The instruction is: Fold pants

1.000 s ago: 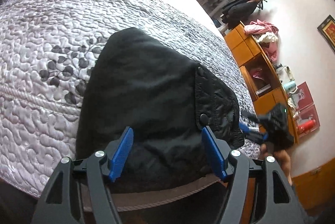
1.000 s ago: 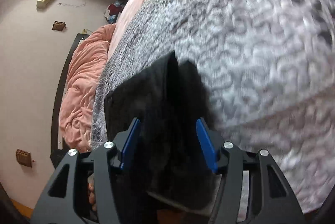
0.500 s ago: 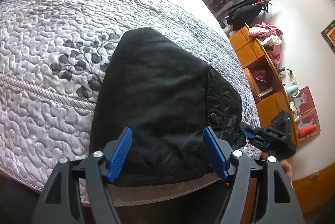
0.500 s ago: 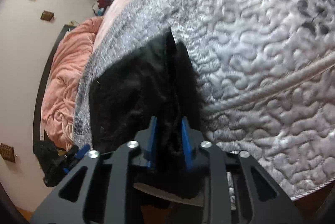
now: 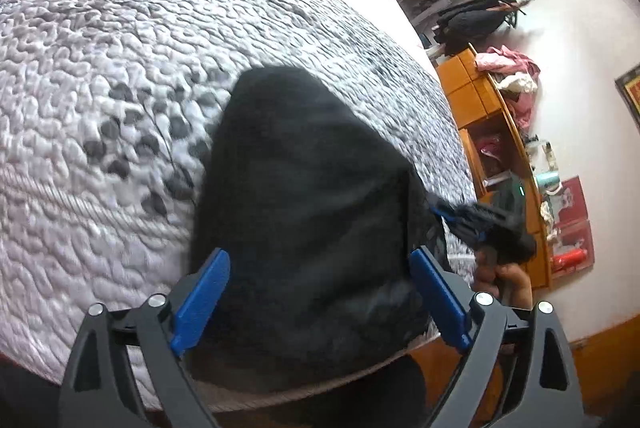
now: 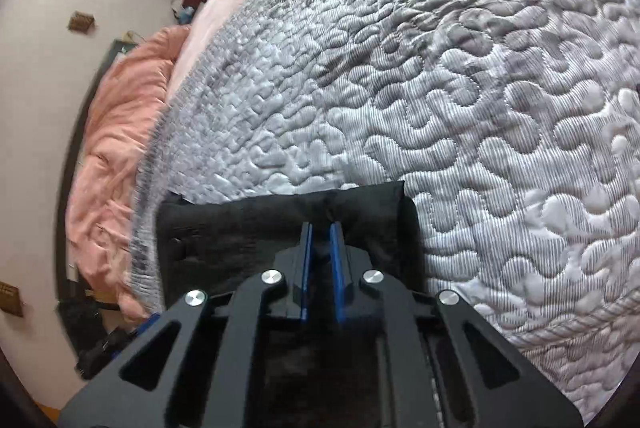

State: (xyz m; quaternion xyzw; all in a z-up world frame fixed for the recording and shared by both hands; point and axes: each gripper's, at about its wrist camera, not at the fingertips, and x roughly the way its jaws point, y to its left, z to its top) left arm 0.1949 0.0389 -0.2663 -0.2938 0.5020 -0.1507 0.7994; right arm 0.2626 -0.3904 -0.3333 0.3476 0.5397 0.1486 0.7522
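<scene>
The black pants [image 5: 312, 196] lie folded on the grey quilted bedspread [image 5: 120, 76], near the bed's front edge. My left gripper [image 5: 320, 292] is open, its blue pads either side of the pants' near end, holding nothing. My right gripper [image 6: 320, 240] is shut on the pants' edge [image 6: 360, 204], with black cloth pinched between its blue pads. In the left wrist view the right gripper [image 5: 476, 220] shows at the pants' right side, with the hand behind it.
A pink blanket [image 6: 116, 132] is bunched at the head of the bed. A wooden shelf unit [image 5: 496, 148] with clothes and bottles stands against the wall right of the bed. A black bag [image 5: 476, 16] hangs beyond it.
My right gripper closed on the edge of the pants and has lifted and turned with it. My left gripper stayed open and shifted slightly over the pants' near end.
</scene>
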